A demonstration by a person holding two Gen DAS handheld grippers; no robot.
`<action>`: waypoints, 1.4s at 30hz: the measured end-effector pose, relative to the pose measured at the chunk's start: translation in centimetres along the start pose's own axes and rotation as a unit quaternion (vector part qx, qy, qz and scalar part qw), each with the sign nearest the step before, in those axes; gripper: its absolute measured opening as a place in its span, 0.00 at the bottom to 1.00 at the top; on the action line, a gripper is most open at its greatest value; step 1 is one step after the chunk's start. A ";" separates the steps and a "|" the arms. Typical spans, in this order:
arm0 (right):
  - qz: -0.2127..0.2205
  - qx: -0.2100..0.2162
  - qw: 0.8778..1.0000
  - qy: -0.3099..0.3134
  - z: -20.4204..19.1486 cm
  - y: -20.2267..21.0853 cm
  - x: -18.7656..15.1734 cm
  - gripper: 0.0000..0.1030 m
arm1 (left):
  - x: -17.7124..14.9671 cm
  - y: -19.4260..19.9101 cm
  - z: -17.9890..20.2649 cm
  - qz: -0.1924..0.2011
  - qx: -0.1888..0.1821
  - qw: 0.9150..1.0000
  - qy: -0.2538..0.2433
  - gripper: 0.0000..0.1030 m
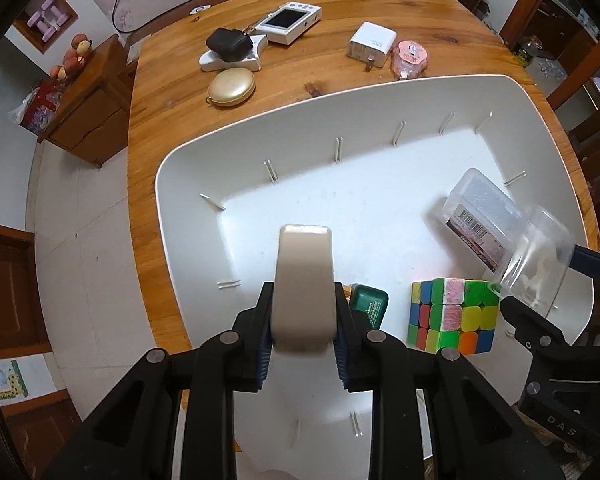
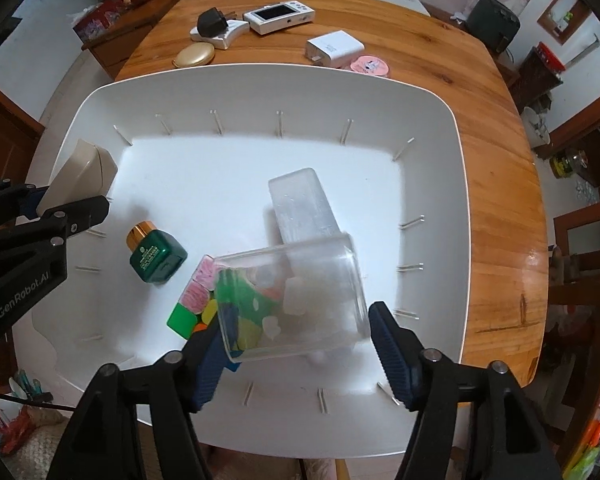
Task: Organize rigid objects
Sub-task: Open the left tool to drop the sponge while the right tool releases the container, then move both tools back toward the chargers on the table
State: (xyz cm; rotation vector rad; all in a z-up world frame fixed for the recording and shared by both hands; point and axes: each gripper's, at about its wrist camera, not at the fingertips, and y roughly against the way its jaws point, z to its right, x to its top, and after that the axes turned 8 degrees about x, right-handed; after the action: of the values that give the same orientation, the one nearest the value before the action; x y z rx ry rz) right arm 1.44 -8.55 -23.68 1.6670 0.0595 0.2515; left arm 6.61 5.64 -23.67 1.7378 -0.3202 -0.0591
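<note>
The left gripper [image 1: 302,332] is clamped on a beige case [image 1: 304,284], its pads pressing the case's two long sides, and holds it above the near-left part of the white tray [image 1: 380,96]. The right gripper [image 2: 296,344] has its fingers spread wide around a clear jar [image 2: 296,296]; the left finger seems to touch the jar wall while the right finger stands off it, so I judge the jar is either just being let go or not yet gripped.

Taking the tray as the landmark: inside it, near its front edge, a colour cube [image 1: 452,316] lies right under the jar, a green bottle [image 2: 156,254] with a gold cap lies to the cube's left, and a clear box [image 2: 304,208] lies behind the jar toward the tray's middle.

To do this step well, the case should go down on the bare tray floor left of and behind the green bottle, low and flat before the pads part, so it does not drop or knock the bottle. The jar looks light and slippery; it should be set clear of the cube rather than on it.

Beyond the tray's far rim, on the worktop [image 1: 332,40], a gold compact [image 1: 231,87], a black plug [image 1: 229,43], a white handheld device [image 1: 288,22], a white charger [image 1: 372,44] and a pink tape roll [image 1: 410,58] wait.
</note>
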 end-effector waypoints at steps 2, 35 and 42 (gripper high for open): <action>0.000 -0.002 1.000 -0.002 0.1 0.1 0.0 0.68 | 0.1 -0.1 0.0 -0.002 -0.002 1.000 0.002 0.35; 0.026 -0.015 1.000 0.004 0.1 1.6 -0.3 0.73 | 0.6 3.6 -1.0 0.038 -0.006 0.999 0.023 0.78; 0.051 -0.016 0.999 -0.006 0.6 2.8 0.1 0.73 | 1.4 5.7 -2.0 0.066 -0.015 0.997 0.039 0.78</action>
State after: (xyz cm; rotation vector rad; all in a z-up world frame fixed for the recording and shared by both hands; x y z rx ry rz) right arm 1.36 -9.44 -20.98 1.6423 -0.0378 0.3182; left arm 7.40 6.36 -17.57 1.6813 -0.3729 0.0990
